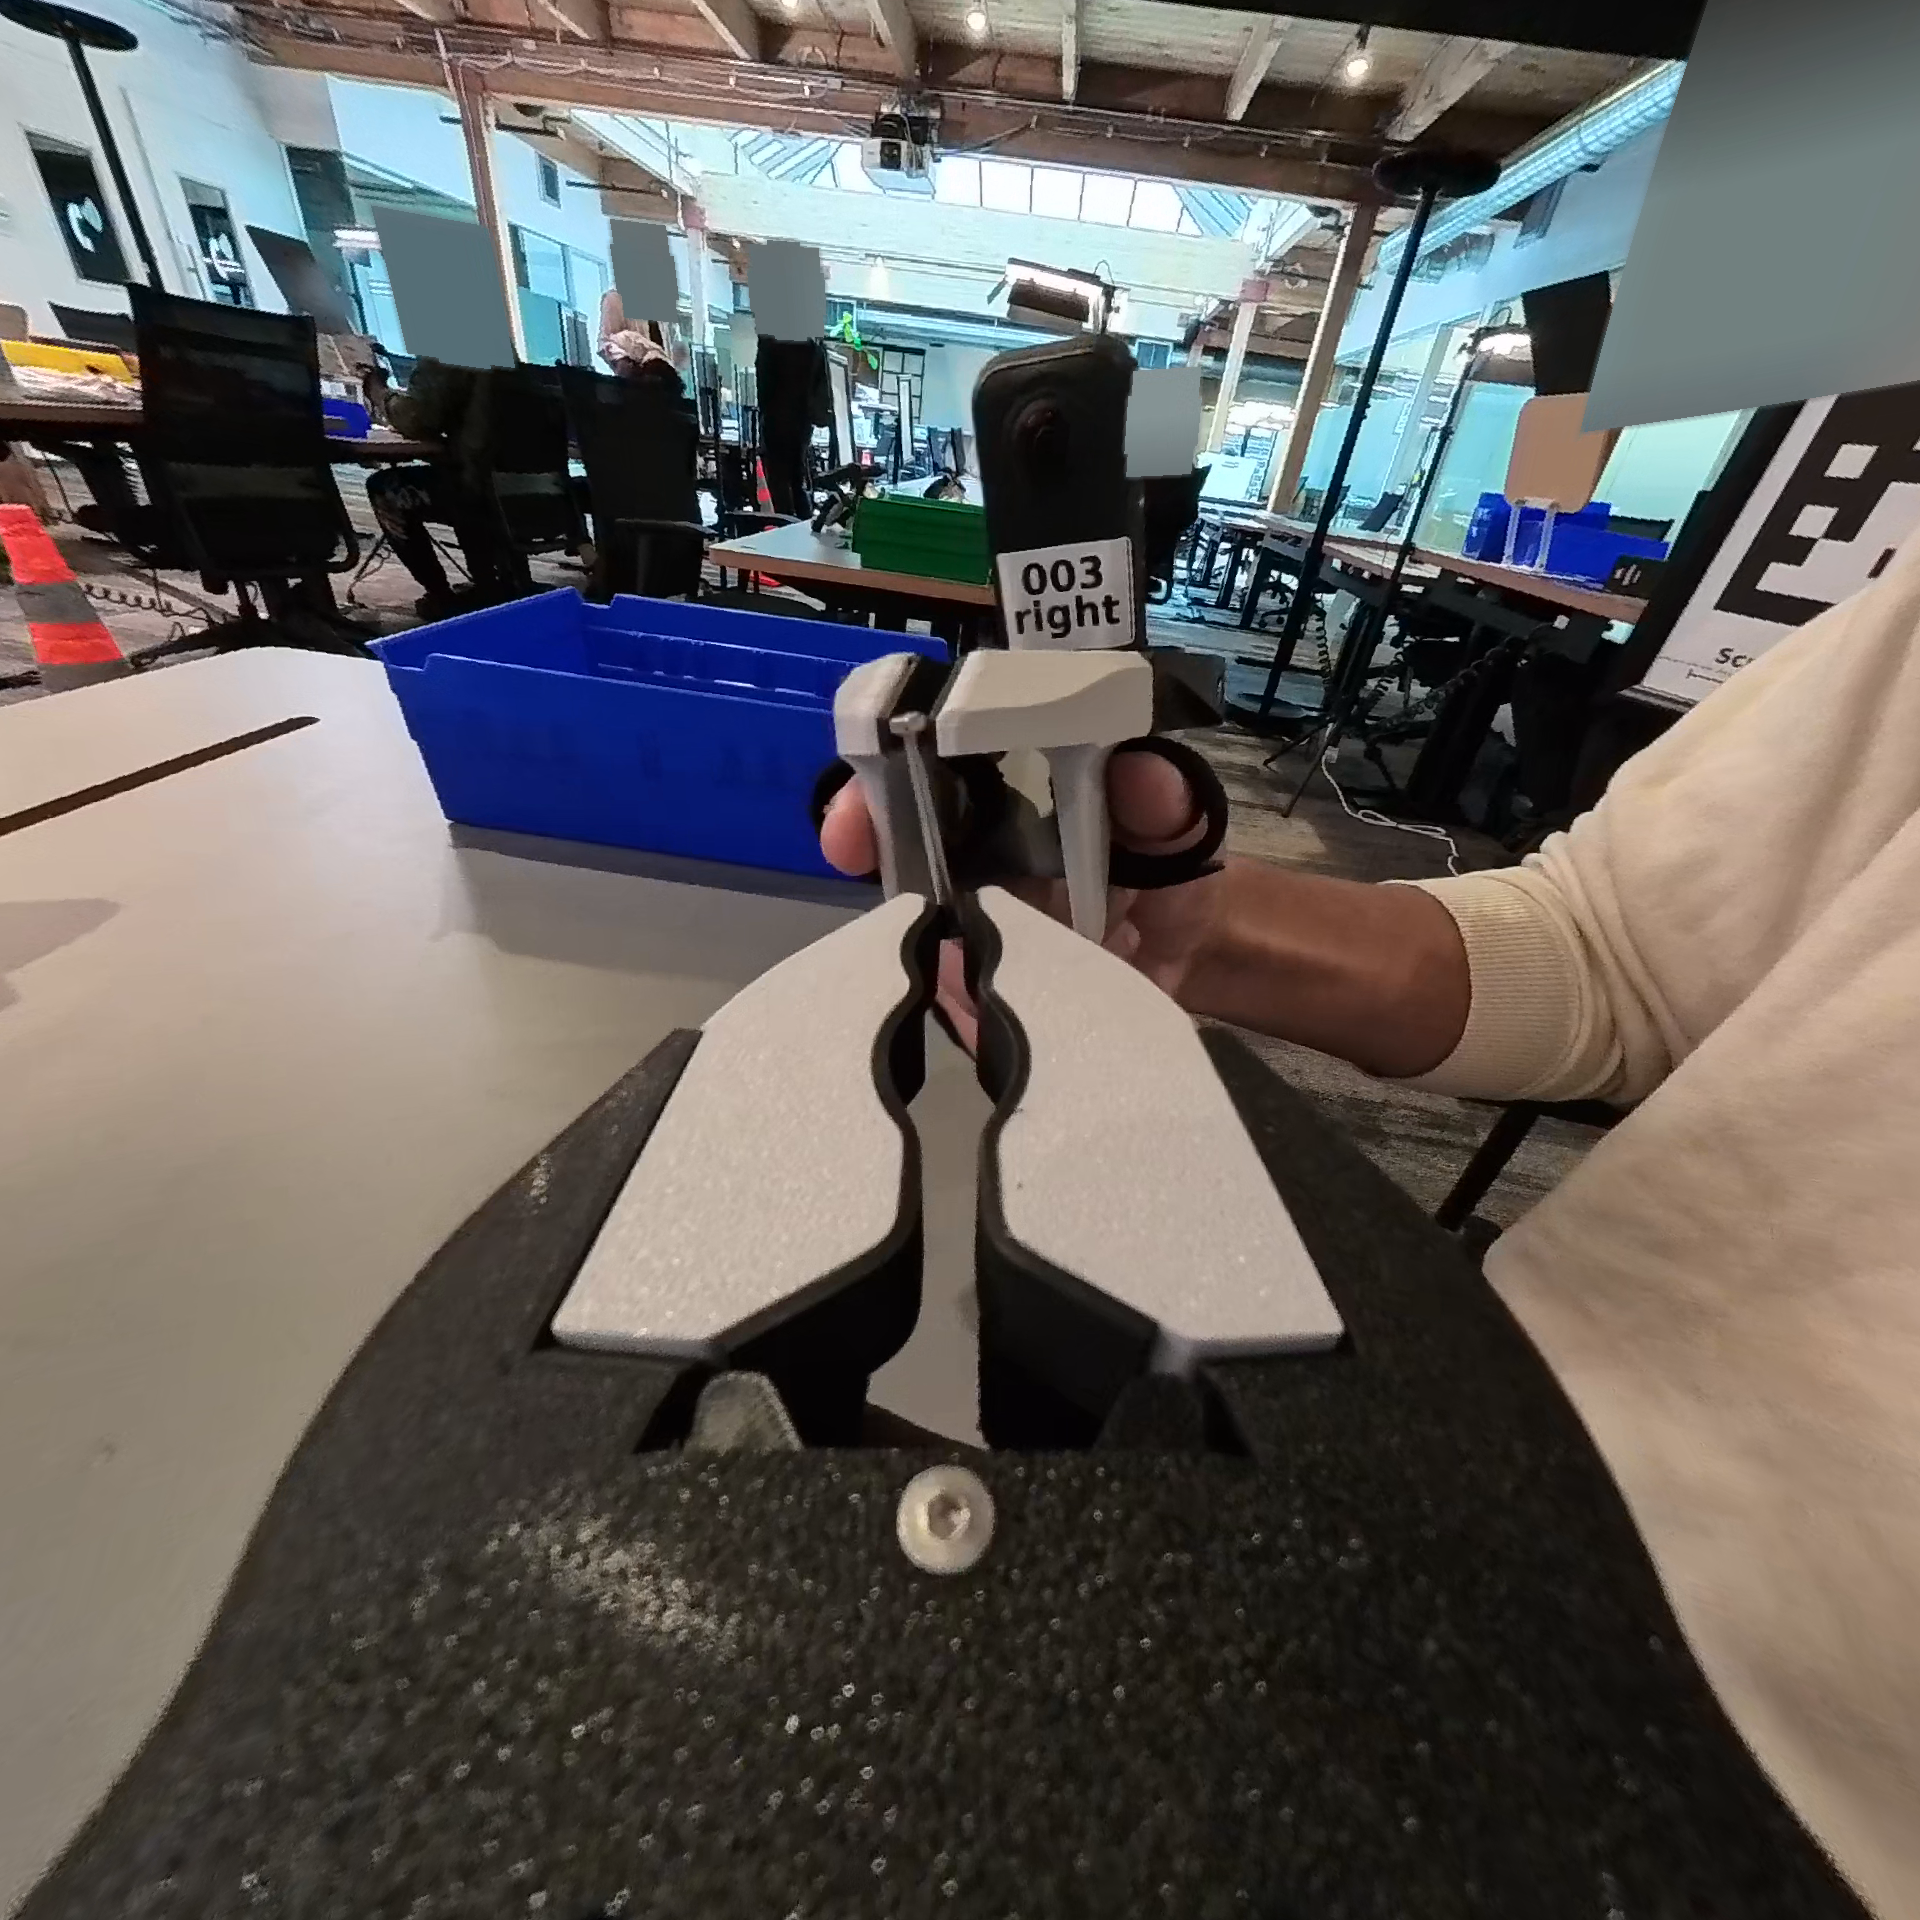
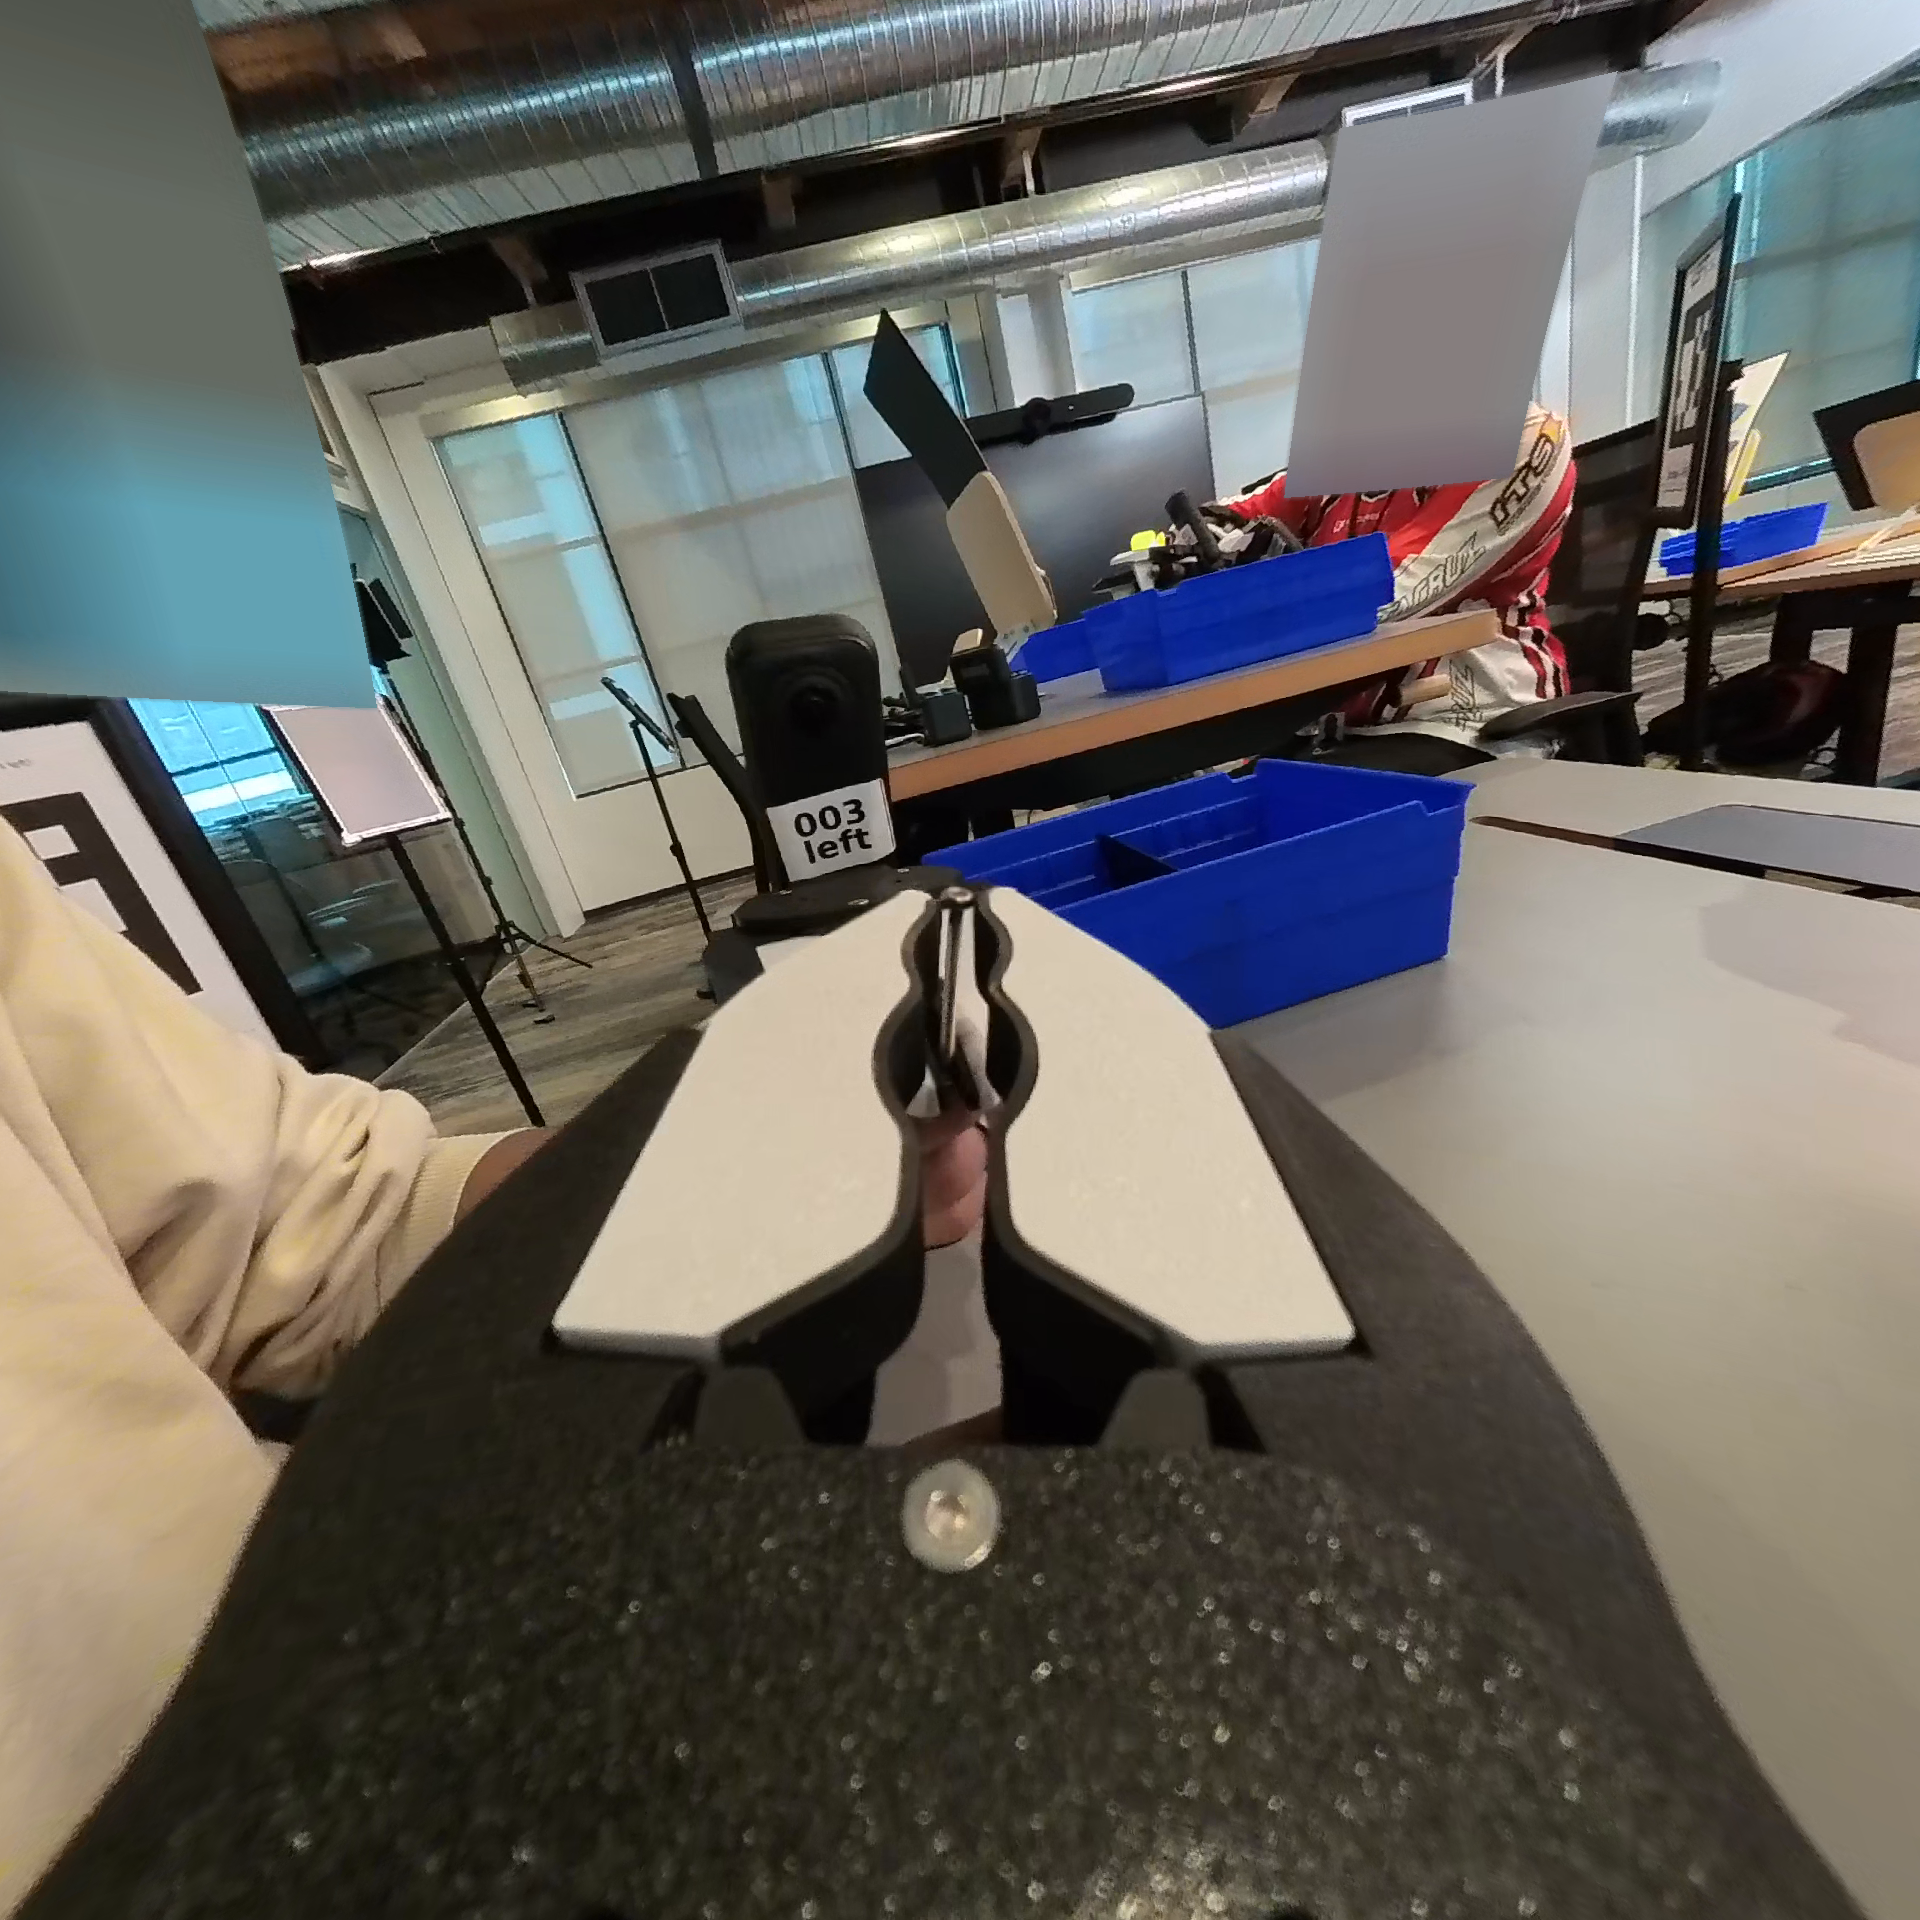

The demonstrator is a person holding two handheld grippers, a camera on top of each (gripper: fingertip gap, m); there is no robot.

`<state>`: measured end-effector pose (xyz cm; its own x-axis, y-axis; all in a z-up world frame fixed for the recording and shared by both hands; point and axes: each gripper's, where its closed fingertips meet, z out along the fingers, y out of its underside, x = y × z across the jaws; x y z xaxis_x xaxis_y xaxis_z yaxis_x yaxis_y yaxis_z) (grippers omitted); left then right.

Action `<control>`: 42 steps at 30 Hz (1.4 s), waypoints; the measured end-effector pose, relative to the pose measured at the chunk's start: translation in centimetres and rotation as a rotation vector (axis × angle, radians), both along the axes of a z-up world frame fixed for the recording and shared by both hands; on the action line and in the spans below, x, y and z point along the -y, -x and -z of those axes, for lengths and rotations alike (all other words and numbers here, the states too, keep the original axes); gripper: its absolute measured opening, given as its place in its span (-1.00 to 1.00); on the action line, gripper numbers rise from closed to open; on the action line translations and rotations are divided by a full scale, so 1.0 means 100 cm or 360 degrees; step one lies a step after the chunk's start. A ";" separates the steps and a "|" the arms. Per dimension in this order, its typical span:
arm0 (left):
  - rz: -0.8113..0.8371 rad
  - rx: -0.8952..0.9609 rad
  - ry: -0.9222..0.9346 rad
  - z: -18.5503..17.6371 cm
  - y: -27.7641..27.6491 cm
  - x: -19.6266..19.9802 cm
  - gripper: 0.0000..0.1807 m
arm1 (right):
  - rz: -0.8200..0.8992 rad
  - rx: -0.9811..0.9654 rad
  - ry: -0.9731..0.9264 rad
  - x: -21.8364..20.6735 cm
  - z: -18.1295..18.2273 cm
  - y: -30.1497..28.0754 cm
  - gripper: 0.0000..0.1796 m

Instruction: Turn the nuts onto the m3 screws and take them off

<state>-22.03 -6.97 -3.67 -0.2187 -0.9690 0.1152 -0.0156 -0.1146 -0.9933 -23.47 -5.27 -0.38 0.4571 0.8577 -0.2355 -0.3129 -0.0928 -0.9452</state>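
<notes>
A long thin m3 screw [image 1: 928, 821] spans between my two grippers above the grey table [image 1: 260, 1039]. My left gripper [image 1: 951, 925] is shut on the screw's lower threaded end; something small and dark sits between its tips, and I cannot tell if it is a nut. My right gripper [image 1: 914, 727] faces the left one and clamps the screw's head end. In the right wrist view the right gripper [image 2: 956, 935] is shut on the screw [image 2: 951, 977], which lies along the gap between its fingers. The left gripper [image 2: 831, 914] is mostly hidden behind it.
A blue divided bin [image 1: 623, 748] stands on the table just beyond the grippers, and it also shows in the right wrist view [image 2: 1247, 914]. A dark flat pad [image 2: 1766, 842] lies at the table's far right. The person's cream sleeve [image 1: 1662, 831] is at the right.
</notes>
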 end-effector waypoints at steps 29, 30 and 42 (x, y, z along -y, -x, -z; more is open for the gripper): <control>-0.0939 -0.0267 -0.0021 0.061 0.029 -0.105 -0.96 | 0.1217 0.1107 0.0620 -0.036 0.142 -0.153 -0.73; -0.0997 -0.0252 -0.0028 0.059 0.032 -0.109 -0.96 | 0.1241 0.1111 0.0639 -0.035 0.142 -0.153 -0.70; -0.1186 -0.0149 0.0045 0.053 0.045 -0.125 -0.96 | 0.1389 0.1058 0.0568 -0.034 0.133 -0.157 -0.74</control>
<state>-26.52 5.56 -9.02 0.5061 -0.8529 0.1280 -0.0084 -0.1533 -0.9881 -7.76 -1.86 -13.64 0.9866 0.1213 0.1088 0.1478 -0.3850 -0.9110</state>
